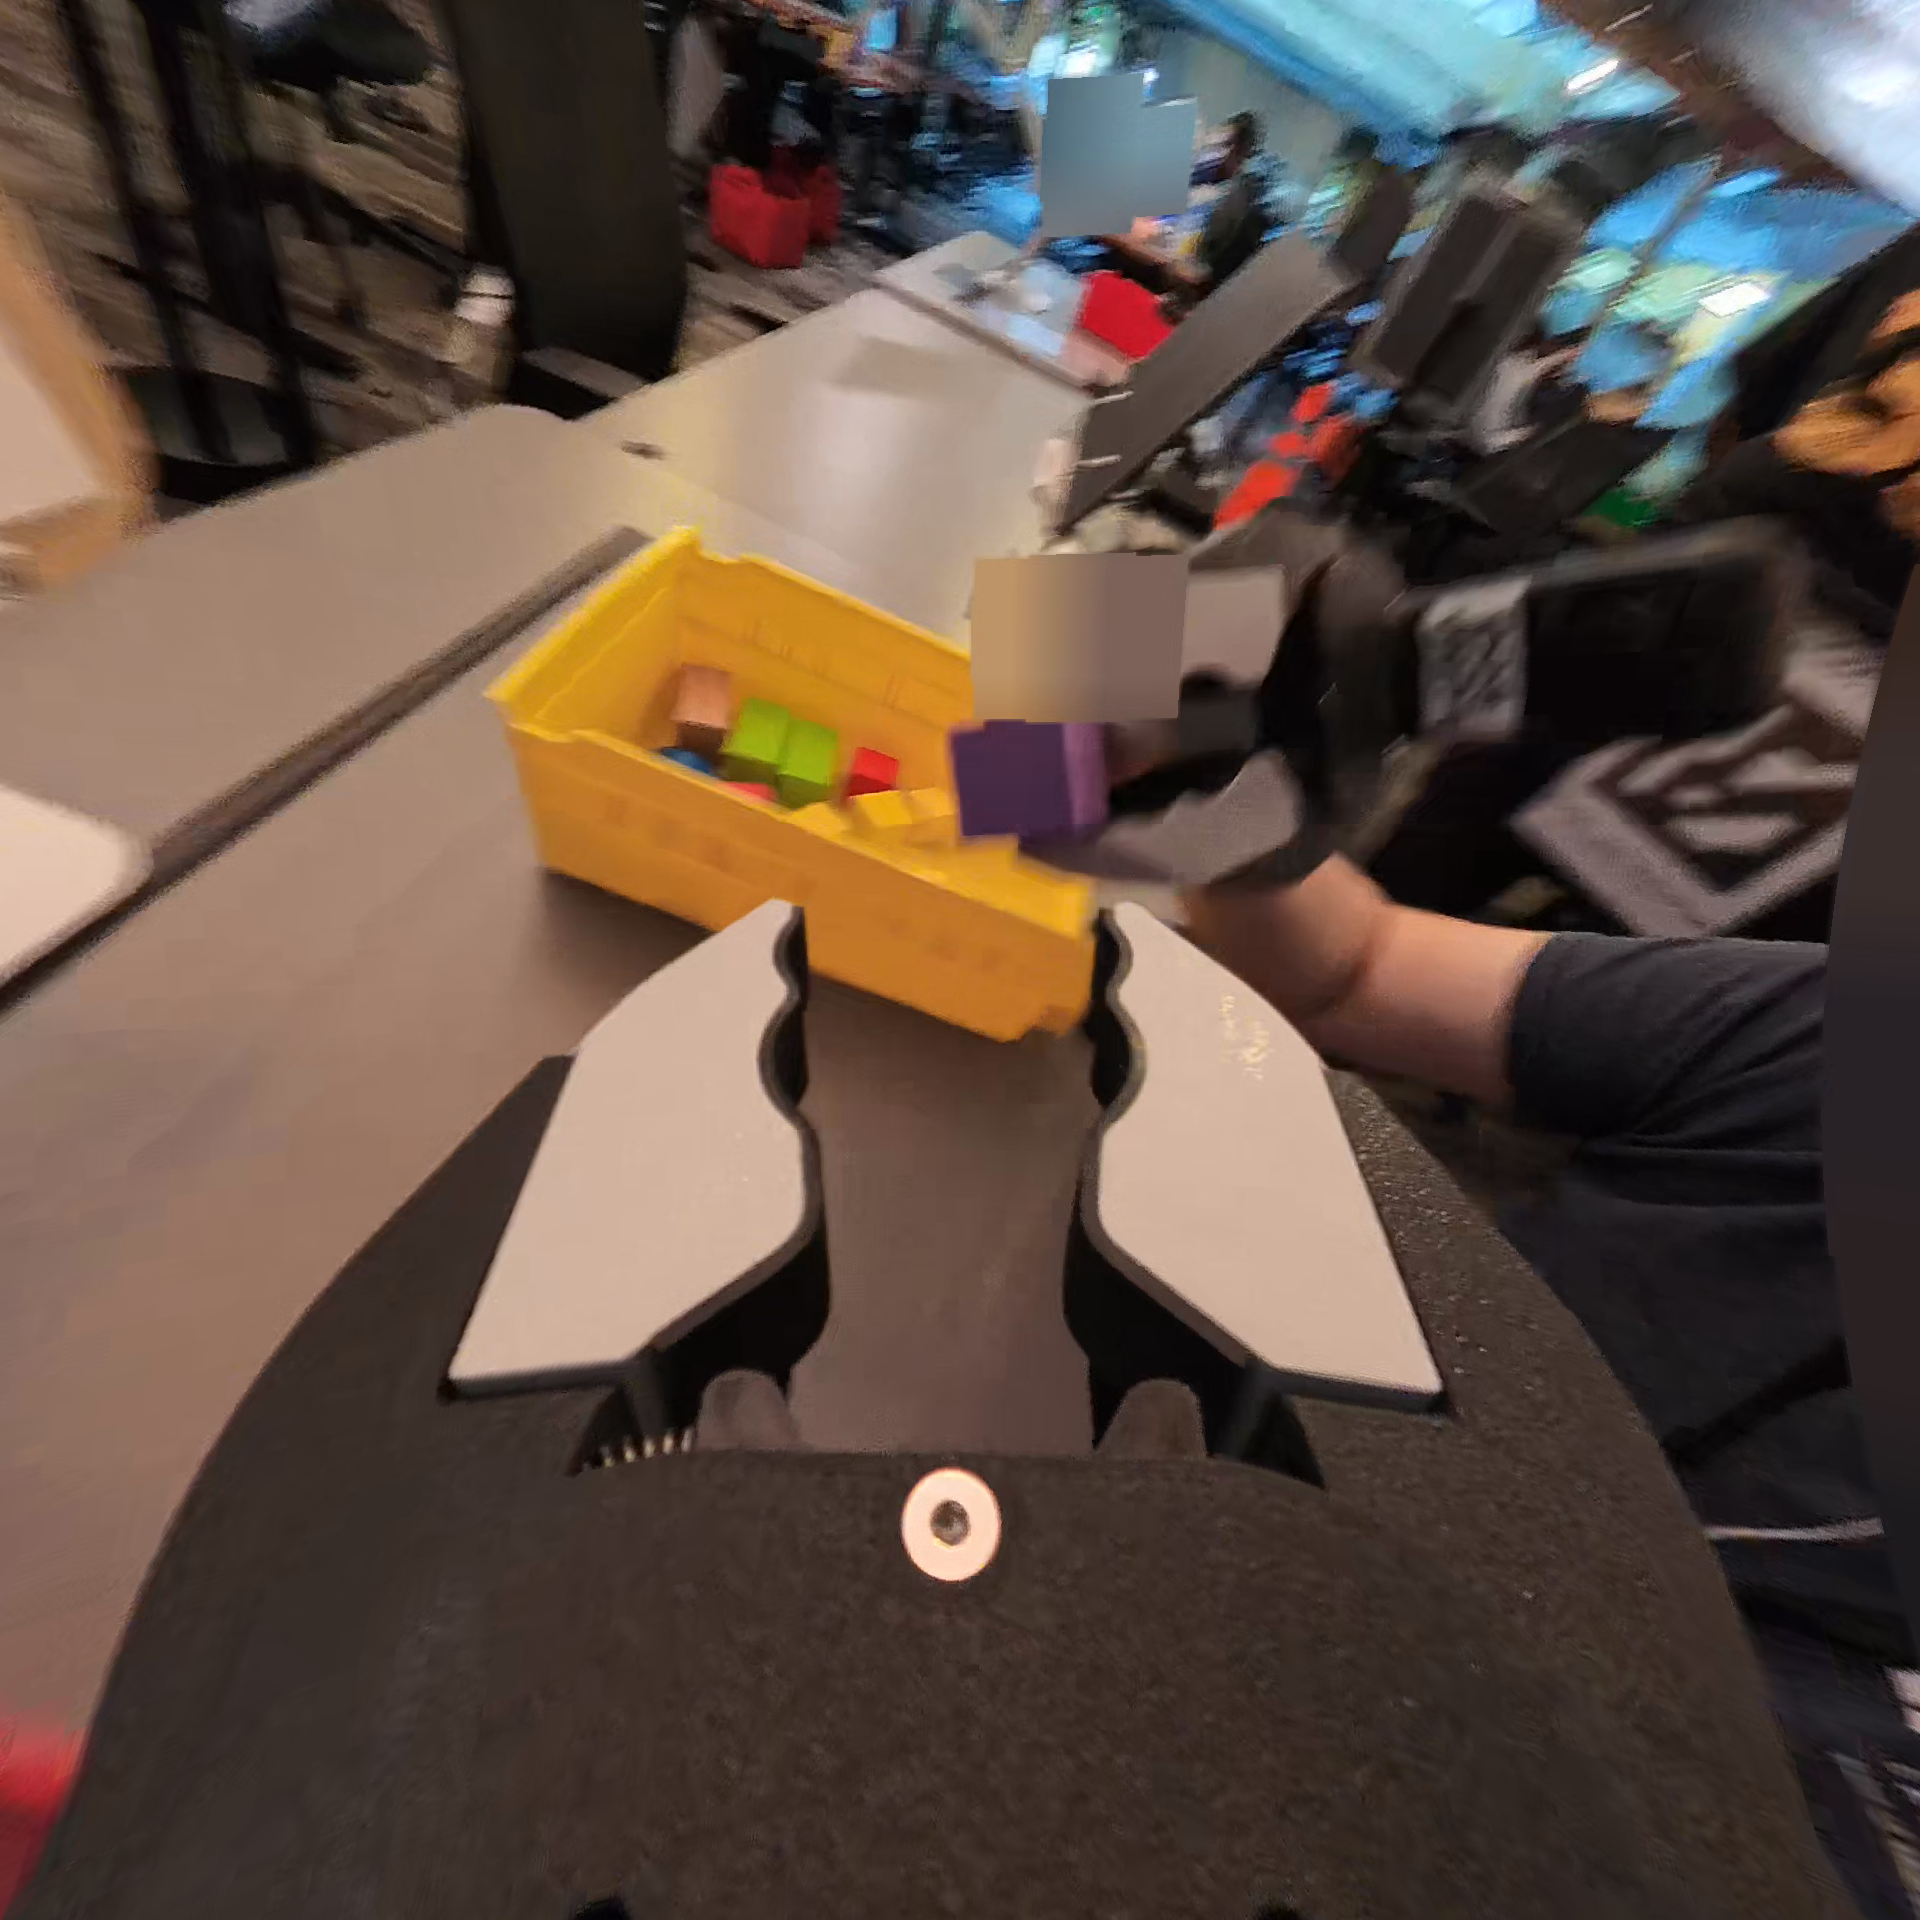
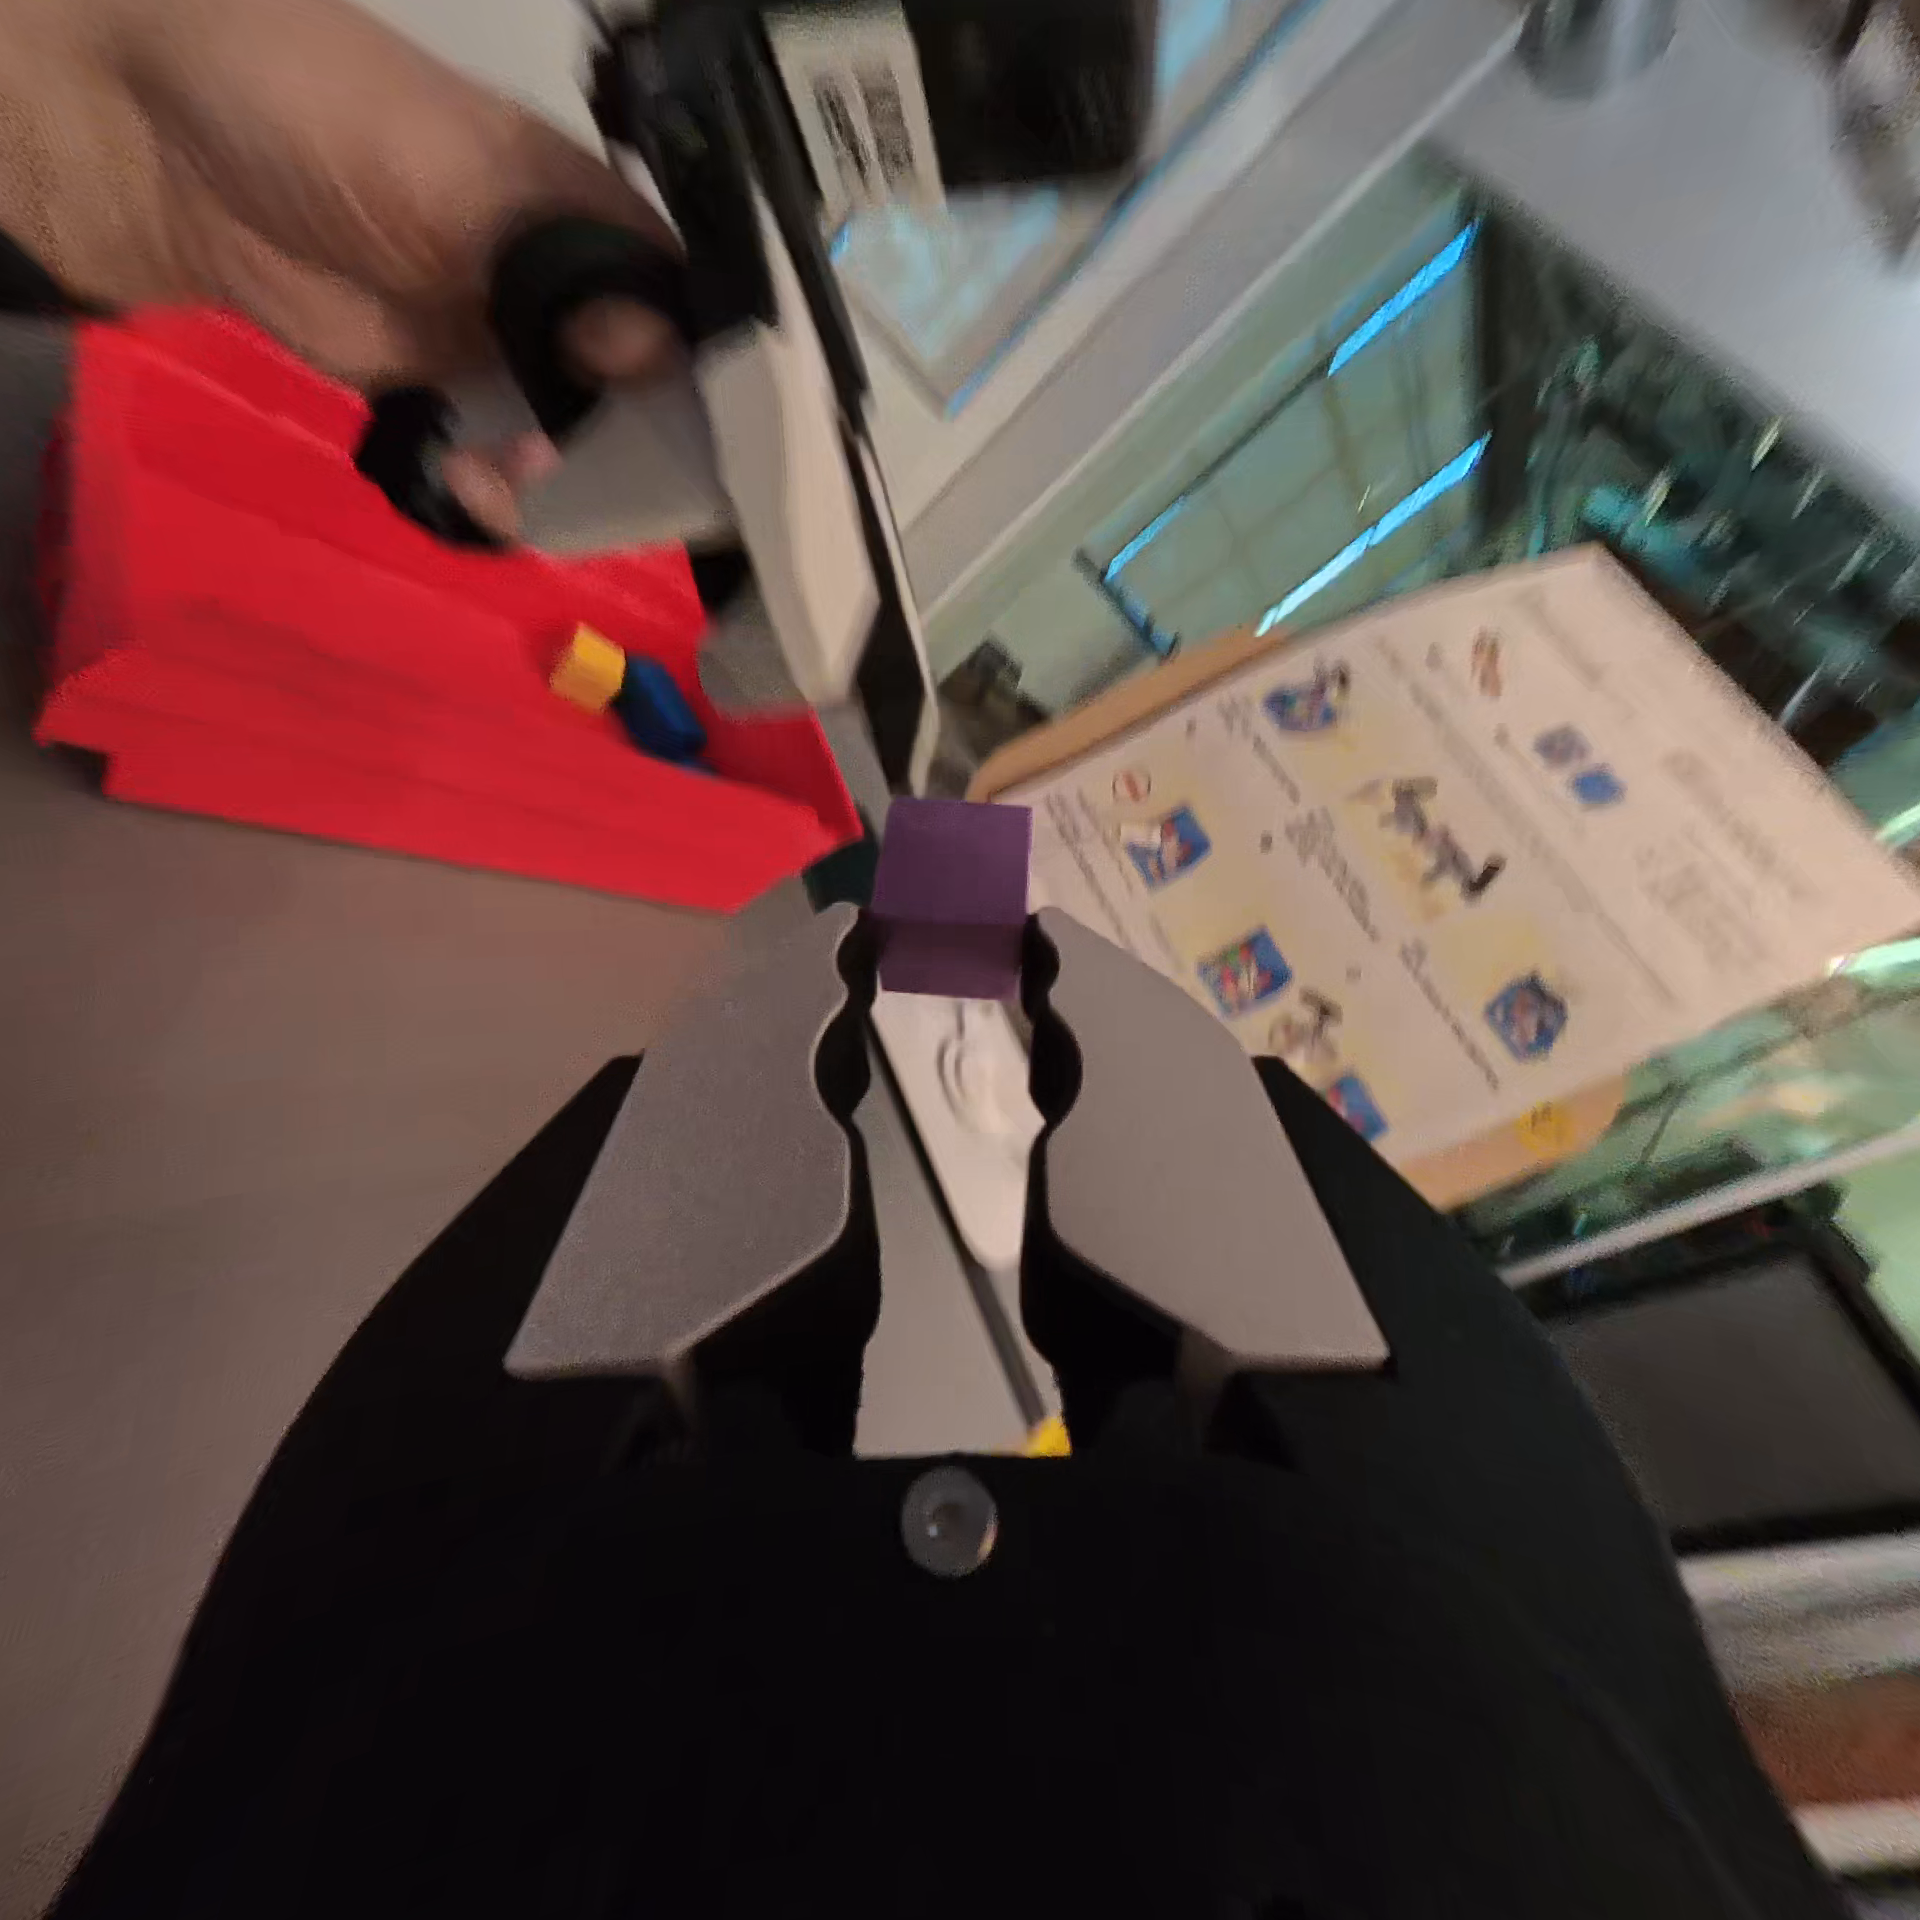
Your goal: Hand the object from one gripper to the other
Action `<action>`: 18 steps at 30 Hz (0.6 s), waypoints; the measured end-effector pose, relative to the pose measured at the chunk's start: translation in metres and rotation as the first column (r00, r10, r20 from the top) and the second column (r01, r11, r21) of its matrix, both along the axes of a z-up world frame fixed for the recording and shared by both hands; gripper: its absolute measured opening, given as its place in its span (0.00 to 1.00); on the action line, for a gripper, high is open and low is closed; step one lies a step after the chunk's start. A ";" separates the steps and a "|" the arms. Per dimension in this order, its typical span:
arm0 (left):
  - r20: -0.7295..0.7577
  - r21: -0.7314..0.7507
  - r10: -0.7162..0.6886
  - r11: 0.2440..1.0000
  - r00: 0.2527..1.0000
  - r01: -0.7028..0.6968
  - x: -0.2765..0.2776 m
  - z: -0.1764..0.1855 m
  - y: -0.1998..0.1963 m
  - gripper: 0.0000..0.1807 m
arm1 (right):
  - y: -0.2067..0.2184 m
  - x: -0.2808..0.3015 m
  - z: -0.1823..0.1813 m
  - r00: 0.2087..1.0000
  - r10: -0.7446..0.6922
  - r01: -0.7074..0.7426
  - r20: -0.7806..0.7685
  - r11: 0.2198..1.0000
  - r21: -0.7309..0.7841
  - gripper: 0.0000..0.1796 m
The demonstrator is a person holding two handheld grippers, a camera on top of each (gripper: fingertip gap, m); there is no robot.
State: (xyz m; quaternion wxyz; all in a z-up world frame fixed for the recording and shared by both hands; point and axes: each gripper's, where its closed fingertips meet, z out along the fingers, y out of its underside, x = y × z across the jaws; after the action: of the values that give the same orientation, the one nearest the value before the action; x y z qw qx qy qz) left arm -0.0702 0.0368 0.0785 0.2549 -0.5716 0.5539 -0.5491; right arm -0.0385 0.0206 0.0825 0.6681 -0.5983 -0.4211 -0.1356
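One purple cube point(image 2: 951, 902) between right jaws; yellow bin point(image 1: 727, 873) only in left view.

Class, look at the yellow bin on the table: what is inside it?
Inside the yellow bin lie small coloured blocks: two green, one tan, one red, a blue one and some yellow. The near wall and the purple block held in front hide the rest.
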 end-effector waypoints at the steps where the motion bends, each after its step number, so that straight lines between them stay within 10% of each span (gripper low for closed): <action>1: -0.028 0.073 0.068 0.995 0.997 -0.066 -0.008 -0.002 0.015 0.31 | 0.003 0.021 -0.004 0.999 -0.045 0.044 -0.006 0.994 -0.096 0.15; 5: -0.177 0.320 0.349 0.905 0.920 -0.281 -0.054 -0.015 0.075 0.32 | -0.016 0.115 -0.078 0.959 -0.284 0.184 -0.021 0.674 -0.716 0.15; 9: -0.261 0.465 0.587 0.772 0.767 -0.433 -0.098 -0.026 0.124 0.31 | -0.044 0.177 -0.162 0.902 -0.363 0.351 0.234 0.303 -0.886 0.15; 18: -0.450 0.530 0.707 0.703 0.545 -0.475 -0.142 -0.076 0.173 0.28 | -0.038 0.183 -0.229 0.857 -0.340 0.432 0.387 0.064 -0.900 0.16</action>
State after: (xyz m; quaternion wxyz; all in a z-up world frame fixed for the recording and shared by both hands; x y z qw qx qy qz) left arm -0.2120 0.2102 0.0022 0.3249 -0.8194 0.4618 -0.0987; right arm 0.1449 -0.0171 -0.1470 0.0581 -0.9638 -0.2582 -0.0318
